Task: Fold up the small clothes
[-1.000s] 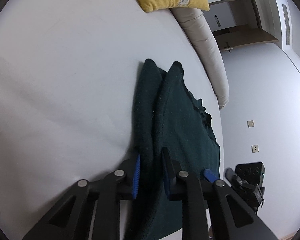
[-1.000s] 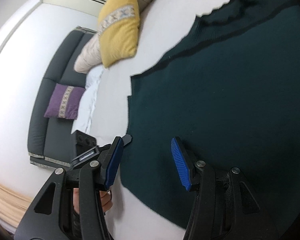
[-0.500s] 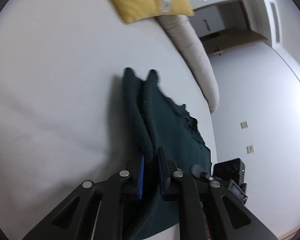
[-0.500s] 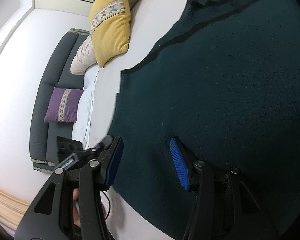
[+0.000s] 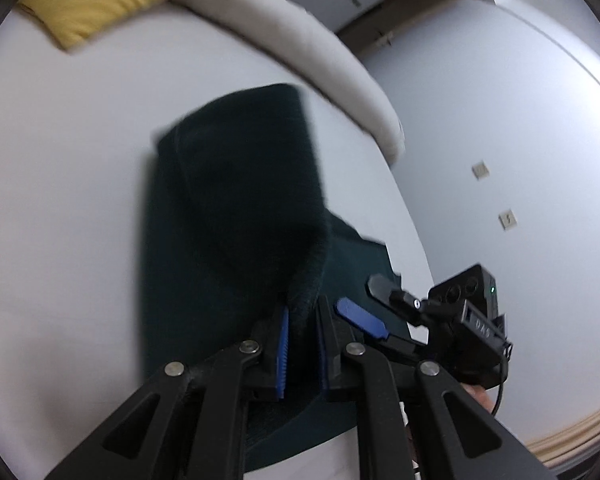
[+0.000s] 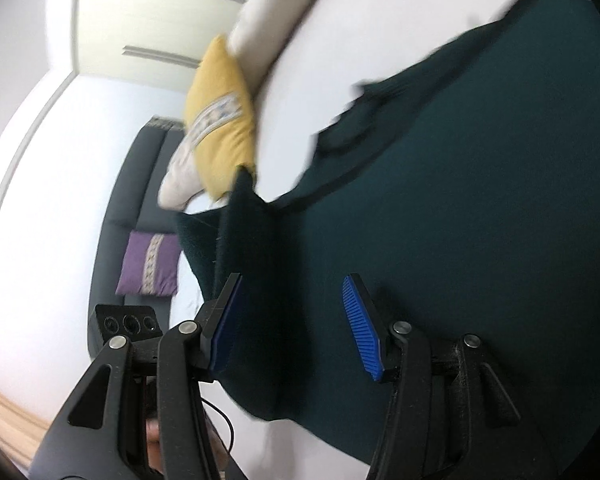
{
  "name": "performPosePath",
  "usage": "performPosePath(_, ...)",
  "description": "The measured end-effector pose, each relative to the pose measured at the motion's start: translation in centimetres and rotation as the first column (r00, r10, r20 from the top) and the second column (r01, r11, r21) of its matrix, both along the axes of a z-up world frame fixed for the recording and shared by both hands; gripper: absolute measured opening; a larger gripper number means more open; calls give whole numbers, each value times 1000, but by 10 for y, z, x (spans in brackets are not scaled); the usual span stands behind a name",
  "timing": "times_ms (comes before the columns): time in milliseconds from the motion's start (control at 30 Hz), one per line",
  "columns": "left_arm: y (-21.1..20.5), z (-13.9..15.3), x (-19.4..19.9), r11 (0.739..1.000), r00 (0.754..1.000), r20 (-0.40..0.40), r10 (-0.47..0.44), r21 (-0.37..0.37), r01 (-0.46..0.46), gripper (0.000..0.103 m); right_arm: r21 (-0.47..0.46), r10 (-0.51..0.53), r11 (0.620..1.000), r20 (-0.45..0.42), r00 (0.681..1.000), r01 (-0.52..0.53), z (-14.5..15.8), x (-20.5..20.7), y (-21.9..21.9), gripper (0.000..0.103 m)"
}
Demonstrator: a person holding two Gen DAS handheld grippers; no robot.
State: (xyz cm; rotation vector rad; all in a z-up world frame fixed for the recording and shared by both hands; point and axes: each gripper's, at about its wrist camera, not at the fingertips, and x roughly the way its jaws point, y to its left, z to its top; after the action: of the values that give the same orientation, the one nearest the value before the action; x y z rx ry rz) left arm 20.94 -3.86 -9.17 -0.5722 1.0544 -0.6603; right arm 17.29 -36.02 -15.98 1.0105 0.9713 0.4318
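Observation:
A dark green knit garment [image 5: 236,216] lies on the white bed [image 5: 60,160]. My left gripper [image 5: 302,348] is shut on a raised fold of its edge and holds that fold up over the rest of the cloth. In the right wrist view the garment [image 6: 480,200] fills the right side, with the lifted flap [image 6: 244,232] standing up at the left. My right gripper [image 6: 292,328] is open, its blue pads [image 6: 360,332] spread just above the cloth. It also shows in the left wrist view [image 5: 376,308] close to the right of the left gripper.
A yellow cushion [image 5: 100,4] and a cream bolster [image 5: 312,52] lie at the head of the bed. A grey sofa [image 6: 140,184] with a purple cushion [image 6: 150,264] stands beyond the bed's edge. A wall with sockets [image 5: 508,220] is to the right.
My left gripper has closed on the garment's fold and lifted it up and over toward the right. My right gripper has stayed open and moved in over the cloth beside the lifted flap.

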Motion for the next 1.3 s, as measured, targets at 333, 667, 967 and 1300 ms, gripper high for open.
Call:
performPosePath(333, -41, -25, -16, 1000, 1000, -18, -18, 3, 18, 15, 64, -2, 998, -66, 998, 6, -26, 6, -29, 48)
performPosePath(667, 22, 31, -66, 999, 983, 183, 33, -22, -29, 32, -8, 39, 999, -147, 988, -40, -19, 24, -1, 50)
performPosePath(967, 26, -14, -72, 1000, 995, 95, 22, 4, -22, 32, -77, 145, 983, -220, 965, -165, -15, 43, 47, 50)
performPosePath(1300, 27, -7, -89, 999, 990, 133, 40, 26, -44, 32, -213, 128, 964, -165, 978, -162, 8, 43, 44, 10)
